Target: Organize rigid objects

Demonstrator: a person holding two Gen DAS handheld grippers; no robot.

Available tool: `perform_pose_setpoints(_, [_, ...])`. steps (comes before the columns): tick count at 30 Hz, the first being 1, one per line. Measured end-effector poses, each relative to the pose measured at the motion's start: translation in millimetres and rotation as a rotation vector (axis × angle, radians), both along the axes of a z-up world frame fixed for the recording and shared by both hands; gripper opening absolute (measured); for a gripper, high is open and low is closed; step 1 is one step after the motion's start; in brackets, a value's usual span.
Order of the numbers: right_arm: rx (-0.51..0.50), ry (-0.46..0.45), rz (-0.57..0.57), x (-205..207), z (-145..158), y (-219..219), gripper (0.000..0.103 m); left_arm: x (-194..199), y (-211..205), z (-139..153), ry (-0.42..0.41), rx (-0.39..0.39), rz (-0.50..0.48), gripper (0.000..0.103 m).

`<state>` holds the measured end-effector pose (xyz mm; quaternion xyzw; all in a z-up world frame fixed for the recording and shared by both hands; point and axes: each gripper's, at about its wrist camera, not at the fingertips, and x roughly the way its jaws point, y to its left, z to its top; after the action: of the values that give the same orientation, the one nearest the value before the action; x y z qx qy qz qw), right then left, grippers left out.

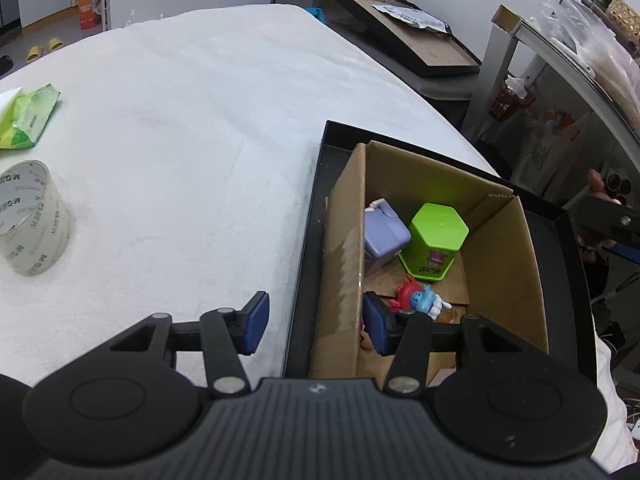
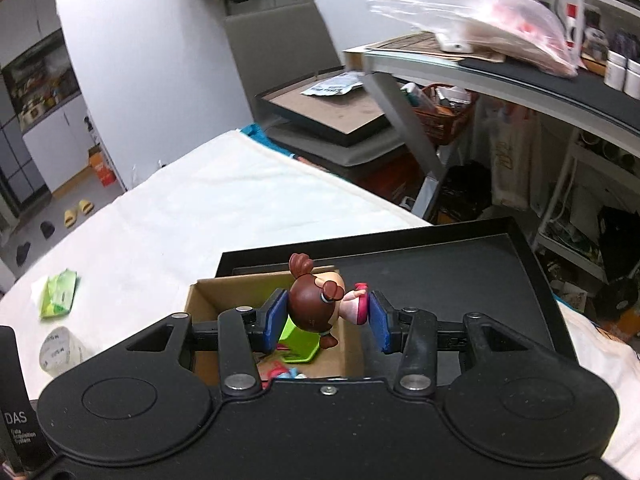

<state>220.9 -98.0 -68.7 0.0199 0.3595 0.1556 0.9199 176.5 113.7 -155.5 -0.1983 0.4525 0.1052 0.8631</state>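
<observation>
A brown-haired girl figurine in a pink dress (image 2: pixel 320 304) lies sideways between the blue pads (image 2: pixel 277 320) of the right gripper (image 2: pixel 326 320), pinched above the open brown cardboard box (image 2: pixel 208 292) in the black tray (image 2: pixel 460 276). The left gripper (image 1: pixel 316 322) hangs spread wide, straddling the box's left wall.

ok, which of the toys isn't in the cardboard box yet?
The brown-haired doll, between the right gripper's fingers above the box. The green pot, purple toy and red-blue figure lie inside.
</observation>
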Motion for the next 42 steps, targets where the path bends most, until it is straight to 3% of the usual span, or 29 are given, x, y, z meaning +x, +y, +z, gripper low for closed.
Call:
perform_pose_setpoints(7, [-0.049, 0.005, 0.042, -2, -1, 33, 0.043, 1, 4, -4, 0.002, -0.033, -0.005, 0.048])
perform_pose_setpoints(10, [-0.069, 0.006, 0.066, -4, -3, 46, 0.043, 0, 9, -7, -0.006, -0.085, 0.006, 0.042])
perform_pose_setpoints(17, [-0.076, 0.029, 0.114, -2, -9, 68, 0.047, 0, 6, -9, -0.021, -0.128, -0.035, 0.014])
perform_pose_setpoints(21, [-0.088, 0.015, 0.118, -4, -6, 71, 0.064, 1, 4, -9, -0.024, -0.115, -0.037, 0.014])
perform_pose_setpoints(28, [-0.084, 0.009, 0.066, -9, -1, 45, 0.076, 3, -1, -7, -0.021, -0.091, -0.040, 0.013])
perform_pose_setpoints(35, [-0.068, -0.005, 0.001, -19, 7, 13, 0.079, 5, -7, -2, 0.007, -0.060, -0.040, 0.012])
perform_pose_setpoints(42, [-0.032, -0.019, -0.038, -29, 17, -14, 0.090, 3, -17, 14, 0.034, -0.007, -0.062, 0.013])
